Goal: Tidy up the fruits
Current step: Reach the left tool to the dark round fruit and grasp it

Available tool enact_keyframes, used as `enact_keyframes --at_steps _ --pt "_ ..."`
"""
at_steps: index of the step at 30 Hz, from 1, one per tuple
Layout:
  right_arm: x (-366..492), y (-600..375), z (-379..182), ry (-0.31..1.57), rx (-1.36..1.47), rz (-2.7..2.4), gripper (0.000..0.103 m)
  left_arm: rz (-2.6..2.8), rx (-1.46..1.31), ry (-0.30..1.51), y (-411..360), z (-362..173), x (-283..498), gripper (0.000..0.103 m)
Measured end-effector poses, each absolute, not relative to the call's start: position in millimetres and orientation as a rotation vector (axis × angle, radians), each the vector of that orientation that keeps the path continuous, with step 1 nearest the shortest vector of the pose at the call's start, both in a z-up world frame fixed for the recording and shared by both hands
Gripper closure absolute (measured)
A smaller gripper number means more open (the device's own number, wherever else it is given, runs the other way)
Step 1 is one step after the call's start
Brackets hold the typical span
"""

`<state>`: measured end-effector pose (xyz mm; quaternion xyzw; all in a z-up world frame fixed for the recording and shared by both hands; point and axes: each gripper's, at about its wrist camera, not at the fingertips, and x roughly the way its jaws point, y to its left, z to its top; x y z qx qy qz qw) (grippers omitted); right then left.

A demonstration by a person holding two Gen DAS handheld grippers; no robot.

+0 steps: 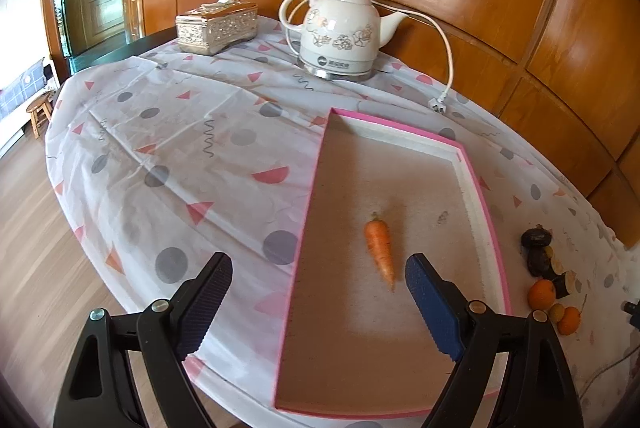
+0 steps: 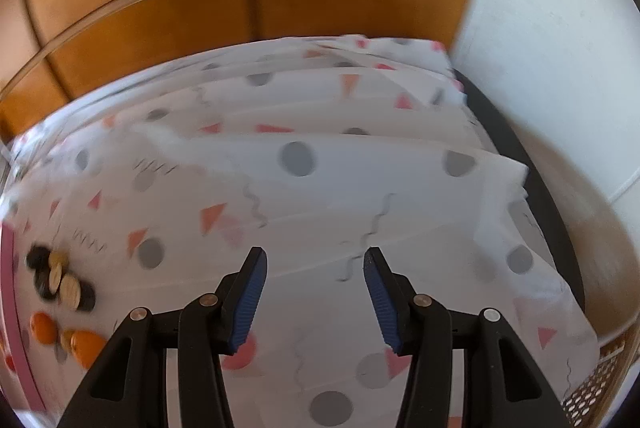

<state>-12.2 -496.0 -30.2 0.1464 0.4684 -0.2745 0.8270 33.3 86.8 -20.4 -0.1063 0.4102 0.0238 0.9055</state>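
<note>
One carrot [image 1: 380, 252] lies alone in the pink-rimmed tray [image 1: 308, 203]. The remaining produce sits in a tight cluster on the patterned tablecloth [image 1: 180, 147] just outside the tray's right rim: two oranges [image 1: 542, 294], a small yellowish fruit between them, and dark-skinned cut pieces [image 1: 538, 248] of uncertain kind.

Risk noted: the cluster is packed closely, so a grip on one item would likely nudge its neighbours, and the round oranges could roll toward the table edge.

The left gripper [image 1: 320, 278] hovers over the tray's near end, jaws wide apart, empty. The right gripper [image 2: 316, 276] stands partly open above bare cloth, holding nothing, with the cluster off to its left.
</note>
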Motion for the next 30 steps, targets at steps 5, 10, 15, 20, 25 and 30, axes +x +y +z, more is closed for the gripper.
enact_keyframes --at_steps 5,10,15,20,25,30 --pt "-32 -528 -27 0.948 0.465 -0.69 0.052 -0.026 -0.215 0.855 62 -12 44 0.014" --pt "-33 -533 -30 0.956 0.513 -0.687 0.052 -0.164 -0.169 0.846 18 0 60 0.015" --pt "-30 -530 -28 0.949 0.493 -0.677 0.052 -0.313 -0.131 0.864 -34 4 80 0.02" --pt "-38 -543 -29 0.928 0.555 -0.715 0.052 -0.401 -0.12 0.908 -81 -3 105 0.024" --pt "-34 -543 -31 0.939 0.568 -0.7 0.052 -0.446 -0.107 0.968 -125 -21 132 0.024" --pt "-30 -539 -35 0.962 0.555 -0.677 0.052 -0.459 -0.115 1.025 -159 -42 158 0.024"
